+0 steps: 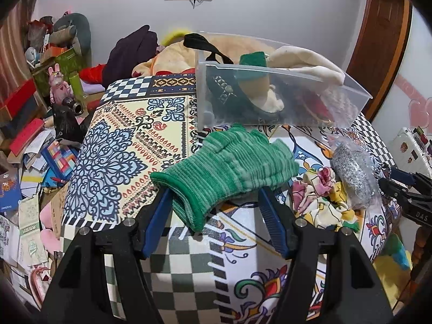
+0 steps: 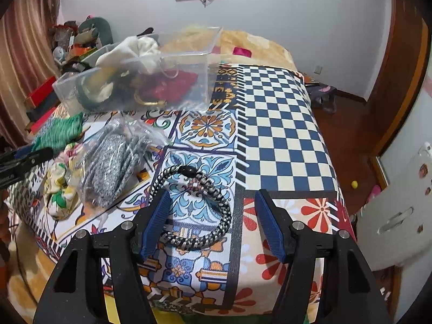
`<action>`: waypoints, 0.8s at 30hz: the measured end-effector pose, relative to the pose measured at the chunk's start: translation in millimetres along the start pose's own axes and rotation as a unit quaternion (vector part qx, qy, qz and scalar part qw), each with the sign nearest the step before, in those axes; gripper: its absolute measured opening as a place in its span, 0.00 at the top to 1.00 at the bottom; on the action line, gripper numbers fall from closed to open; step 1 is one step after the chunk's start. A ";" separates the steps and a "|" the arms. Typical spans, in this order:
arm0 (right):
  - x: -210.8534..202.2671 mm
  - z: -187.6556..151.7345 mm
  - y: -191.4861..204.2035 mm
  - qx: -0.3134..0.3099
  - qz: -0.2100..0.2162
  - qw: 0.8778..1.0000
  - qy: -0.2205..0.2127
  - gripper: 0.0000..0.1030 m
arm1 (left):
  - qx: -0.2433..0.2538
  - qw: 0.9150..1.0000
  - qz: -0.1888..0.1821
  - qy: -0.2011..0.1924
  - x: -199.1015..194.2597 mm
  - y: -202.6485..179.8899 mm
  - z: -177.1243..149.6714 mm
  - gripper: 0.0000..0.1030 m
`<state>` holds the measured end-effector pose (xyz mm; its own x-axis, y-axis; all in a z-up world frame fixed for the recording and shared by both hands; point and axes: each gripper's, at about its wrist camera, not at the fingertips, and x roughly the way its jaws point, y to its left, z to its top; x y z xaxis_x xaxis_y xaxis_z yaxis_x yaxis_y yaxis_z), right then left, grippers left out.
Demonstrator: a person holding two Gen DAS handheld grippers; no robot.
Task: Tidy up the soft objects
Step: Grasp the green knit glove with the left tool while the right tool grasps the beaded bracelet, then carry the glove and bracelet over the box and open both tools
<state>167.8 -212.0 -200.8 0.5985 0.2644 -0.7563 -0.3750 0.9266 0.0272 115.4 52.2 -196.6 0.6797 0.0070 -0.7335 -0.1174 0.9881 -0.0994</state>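
Looks like the pick-up step, with both hands lining up on a target. The left gripper is spread wide around the green knit glove, which lies just in front of the clear bin, and isn't squeezing it yet. The right gripper is also wide open with nothing held, straddling the braided bracelet, which is further out from the bin. Next move, I reckon: pinch shut, then lift toward the bin.
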 end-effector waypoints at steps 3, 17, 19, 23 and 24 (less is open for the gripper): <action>-5.1 -0.4 -0.6 0.008 0.023 1.000 -0.001 0.40 | 0.006 1.000 0.002 -0.005 0.0 -3.0 -0.1 0.41; -1.9 -3.7 19.6 -0.030 0.032 0.999 -0.004 0.44 | -0.018 1.000 -0.016 -0.016 -7.9 8.8 0.7 0.89; -2.4 -4.5 18.7 -0.028 0.044 0.999 -0.005 0.53 | -0.017 0.999 -0.016 -0.024 -14.0 8.5 0.6 0.90; -2.1 -2.8 14.3 -0.017 0.053 0.998 -0.003 0.85 | -0.018 0.999 -0.024 -0.043 -30.3 7.1 4.4 0.90; -1.5 -2.5 13.6 -0.016 0.048 0.999 -0.002 0.90 | -0.016 0.998 -0.025 -0.048 -33.9 6.0 6.0 0.91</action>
<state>160.0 -200.4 -200.9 0.5613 0.3517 -0.7491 -0.4526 0.8883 0.0779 96.0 58.8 -168.4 0.7515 -0.0267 -0.6592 -0.1027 0.9823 -0.1569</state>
